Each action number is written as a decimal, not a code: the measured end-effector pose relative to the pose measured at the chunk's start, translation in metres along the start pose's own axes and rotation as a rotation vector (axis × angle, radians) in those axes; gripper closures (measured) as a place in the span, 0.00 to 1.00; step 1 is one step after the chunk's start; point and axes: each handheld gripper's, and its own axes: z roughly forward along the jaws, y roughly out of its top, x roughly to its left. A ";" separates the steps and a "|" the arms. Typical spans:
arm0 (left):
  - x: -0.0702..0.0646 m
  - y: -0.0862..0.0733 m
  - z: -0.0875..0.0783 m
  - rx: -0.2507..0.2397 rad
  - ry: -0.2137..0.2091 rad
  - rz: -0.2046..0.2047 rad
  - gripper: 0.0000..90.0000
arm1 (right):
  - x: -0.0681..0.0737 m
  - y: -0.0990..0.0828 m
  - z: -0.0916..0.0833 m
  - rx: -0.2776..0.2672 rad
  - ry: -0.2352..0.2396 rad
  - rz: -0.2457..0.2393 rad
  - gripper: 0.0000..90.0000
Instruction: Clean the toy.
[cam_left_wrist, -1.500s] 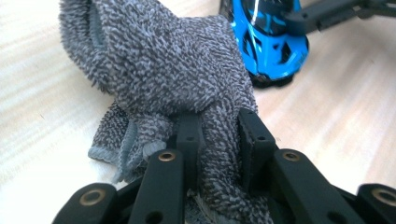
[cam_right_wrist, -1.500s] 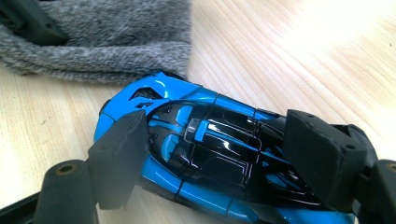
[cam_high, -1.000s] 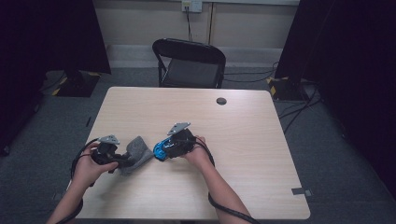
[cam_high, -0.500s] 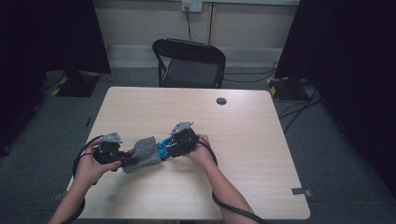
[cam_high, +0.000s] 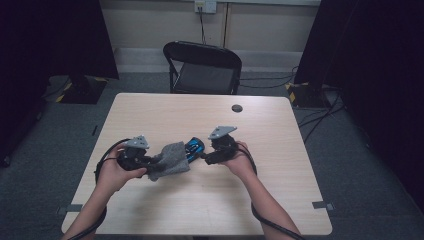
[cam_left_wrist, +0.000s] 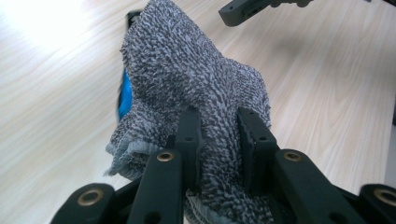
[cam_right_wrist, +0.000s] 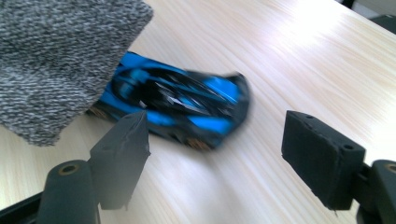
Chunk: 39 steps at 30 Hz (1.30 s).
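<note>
My left gripper (cam_high: 150, 162) (cam_left_wrist: 219, 119) is shut on a grey knitted cloth (cam_high: 170, 160) (cam_left_wrist: 196, 79) and holds it up over the table's near left part. The cloth hangs over one end of a blue and black toy car (cam_high: 193, 148) (cam_right_wrist: 177, 105), which appears blurred in the right gripper view. A sliver of the car's blue (cam_left_wrist: 124, 91) peeks from behind the cloth in the left gripper view. My right gripper (cam_high: 204, 156) (cam_right_wrist: 217, 130) stands open just right of the car, jaws wide, nothing between the pads (cam_right_wrist: 123, 135).
The light wooden table (cam_high: 200, 115) has a small black round object (cam_high: 237, 108) near its far edge. A black folding chair (cam_high: 202, 65) stands behind the table. Cables trail from both grippers off the near edge, and dark curtains hang at both sides.
Both hands have moved to the right. The cloth now overlaps the car's end, and the right gripper has drawn back from the car, which sits a little farther right.
</note>
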 end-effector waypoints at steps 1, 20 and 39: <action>-0.002 0.004 0.004 0.001 -0.006 0.005 0.80 | -0.004 -0.003 -0.005 0.001 -0.003 0.005 0.26; -0.043 0.049 0.109 0.021 -0.104 0.081 0.80 | -0.030 -0.024 -0.041 -0.011 -0.043 0.024 0.26; -0.054 0.062 0.170 0.049 -0.120 0.140 0.69 | -0.026 -0.071 -0.085 -0.041 0.035 0.038 0.32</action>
